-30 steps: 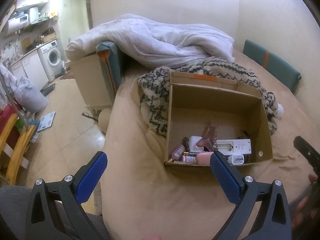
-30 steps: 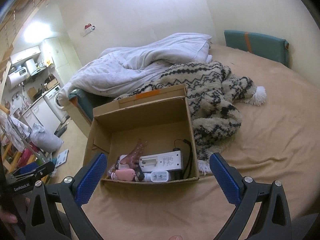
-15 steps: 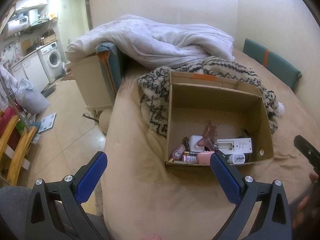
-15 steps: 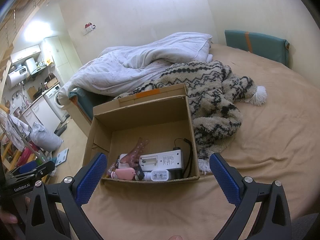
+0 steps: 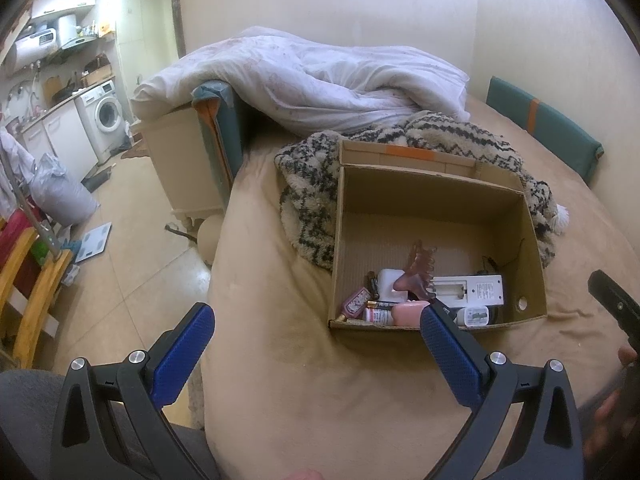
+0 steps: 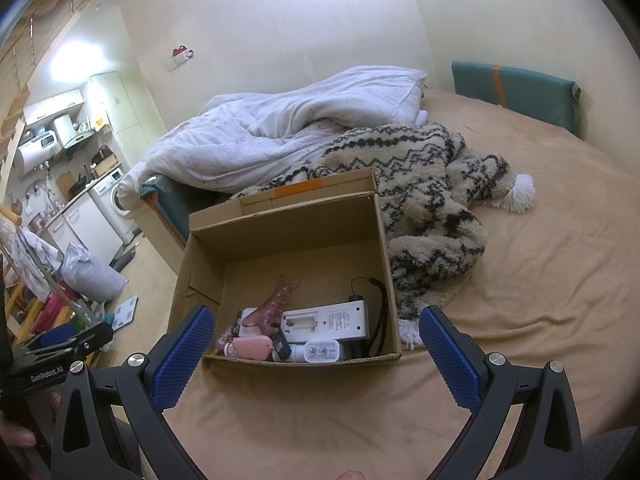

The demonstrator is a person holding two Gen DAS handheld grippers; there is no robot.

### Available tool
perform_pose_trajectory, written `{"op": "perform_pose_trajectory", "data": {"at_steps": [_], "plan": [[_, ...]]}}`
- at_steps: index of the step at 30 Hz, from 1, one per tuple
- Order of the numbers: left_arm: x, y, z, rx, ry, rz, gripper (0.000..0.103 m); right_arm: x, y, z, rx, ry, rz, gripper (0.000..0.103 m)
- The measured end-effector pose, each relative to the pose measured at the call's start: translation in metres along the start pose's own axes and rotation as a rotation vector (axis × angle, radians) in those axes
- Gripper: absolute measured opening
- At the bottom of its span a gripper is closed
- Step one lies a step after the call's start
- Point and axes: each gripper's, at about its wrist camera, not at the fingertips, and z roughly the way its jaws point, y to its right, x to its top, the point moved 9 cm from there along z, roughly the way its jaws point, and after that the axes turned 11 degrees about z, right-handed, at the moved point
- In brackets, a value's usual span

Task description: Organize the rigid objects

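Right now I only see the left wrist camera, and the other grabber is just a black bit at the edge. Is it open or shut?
Observer: Open. The right gripper has its jaws wide apart with nothing between them, and it points at the cardboard box.
Operator: What's the black squiggle behind the white thing in the box?
Observer: It's a black cord. It starts at the far end of the white charger and loops down along the box's right wall.
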Motion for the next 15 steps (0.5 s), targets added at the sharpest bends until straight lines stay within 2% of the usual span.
{"op": "perform_pose_trajectory", "data": {"at_steps": [15], "plan": [[-0.0028, 0.0012, 0.0011, -0.001, -0.008, -0.002, 0.103, -0.0002, -0.0011, 0.0009, 0.001, -0.001, -0.002, 0.103]]}}
